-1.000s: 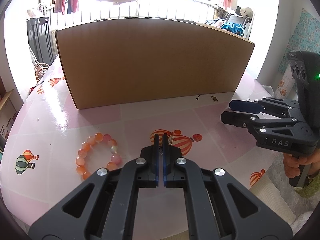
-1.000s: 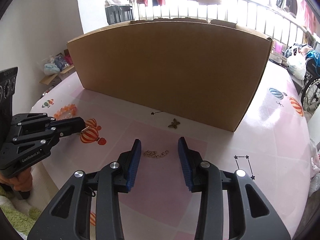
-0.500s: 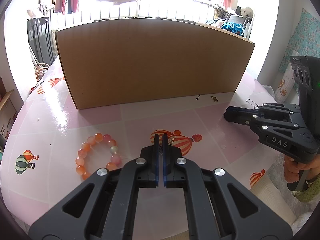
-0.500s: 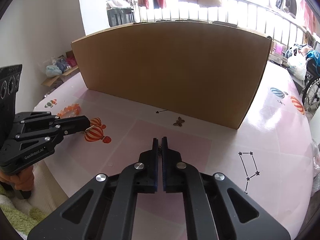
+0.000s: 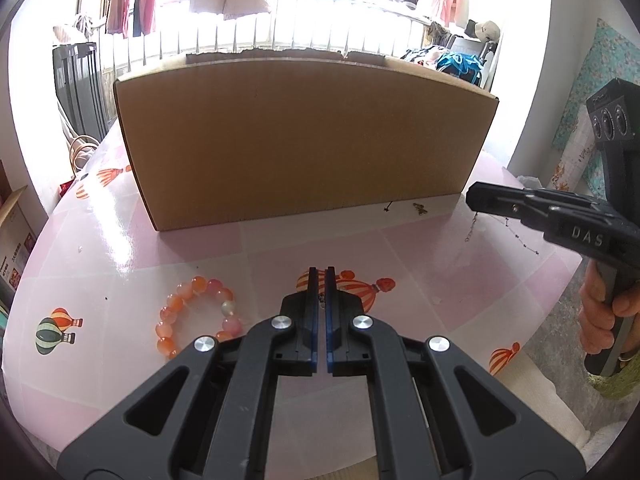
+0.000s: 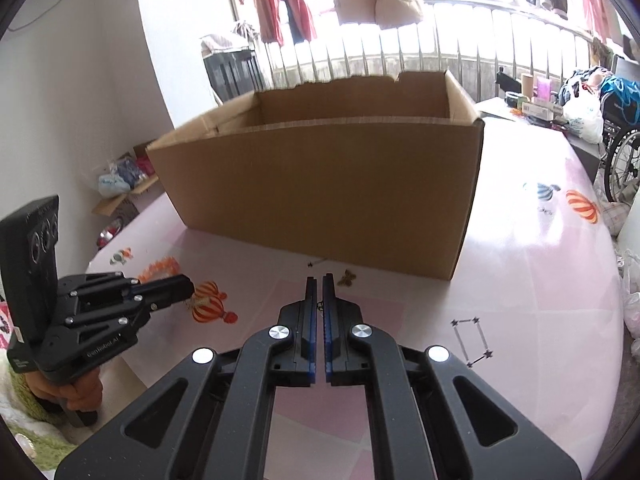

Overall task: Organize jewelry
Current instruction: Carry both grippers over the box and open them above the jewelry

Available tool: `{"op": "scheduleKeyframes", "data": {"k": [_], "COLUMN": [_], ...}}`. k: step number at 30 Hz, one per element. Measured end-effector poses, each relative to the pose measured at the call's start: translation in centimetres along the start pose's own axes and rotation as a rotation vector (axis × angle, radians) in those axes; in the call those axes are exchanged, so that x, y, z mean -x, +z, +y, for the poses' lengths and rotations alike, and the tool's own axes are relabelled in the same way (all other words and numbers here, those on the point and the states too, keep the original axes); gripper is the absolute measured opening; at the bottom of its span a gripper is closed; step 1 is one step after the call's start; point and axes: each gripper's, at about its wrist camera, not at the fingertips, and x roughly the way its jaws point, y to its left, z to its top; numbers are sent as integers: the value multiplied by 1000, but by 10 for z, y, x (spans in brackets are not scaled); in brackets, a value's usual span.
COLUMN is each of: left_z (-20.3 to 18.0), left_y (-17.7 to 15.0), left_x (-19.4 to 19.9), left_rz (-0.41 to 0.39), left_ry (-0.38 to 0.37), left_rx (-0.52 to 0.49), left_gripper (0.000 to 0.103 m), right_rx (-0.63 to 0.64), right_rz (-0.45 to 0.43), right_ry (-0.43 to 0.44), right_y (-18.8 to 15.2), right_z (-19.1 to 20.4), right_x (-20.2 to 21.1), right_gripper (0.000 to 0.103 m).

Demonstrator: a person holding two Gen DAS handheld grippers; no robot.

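My right gripper (image 6: 319,280) is shut on a thin gold chain (image 6: 319,305) and holds it raised in front of the open cardboard box (image 6: 320,184). In the left wrist view the chain hangs below the right gripper (image 5: 472,200) as a thin strand (image 5: 470,231). My left gripper (image 5: 319,272) is shut on a small gold piece (image 5: 320,300); the right wrist view shows the piece (image 6: 199,301) at its tip. An orange bead bracelet (image 5: 196,312) lies on the table left of my left gripper.
The box (image 5: 304,140) stands across the back of the pink balloon-print table (image 5: 420,264). A small butterfly charm (image 6: 346,279) and a tiny star piece (image 6: 311,265) lie by the box's front wall. The table's front edge is near both hands.
My right gripper closed on the gold chain on the table and lifted it up toward the box. My left gripper stayed shut and almost still.
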Motion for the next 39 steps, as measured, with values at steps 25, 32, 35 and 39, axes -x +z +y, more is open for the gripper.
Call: {"op": "scheduleKeyframes", "data": {"k": [25, 32, 35, 39], "left_z": [42, 43, 43, 46], "left_y": [162, 189, 191, 188], "left_x": [52, -21, -51, -74], "left_rz": [-174, 33, 111, 161], "left_ry": [-157, -111, -98, -83], "left_rx": [45, 65, 73, 103], "left_gripper": [2, 2, 6, 26], "right_rx": [12, -45, -55, -58], "right_rz": [-151, 36, 126, 181], "right_ry": [134, 130, 115, 65], "right_y": [143, 162, 165, 165], "right_z": [-1, -14, -17, -21], "right_x": [27, -35, -56, -66], "right_gripper": [3, 3, 4, 29]}}
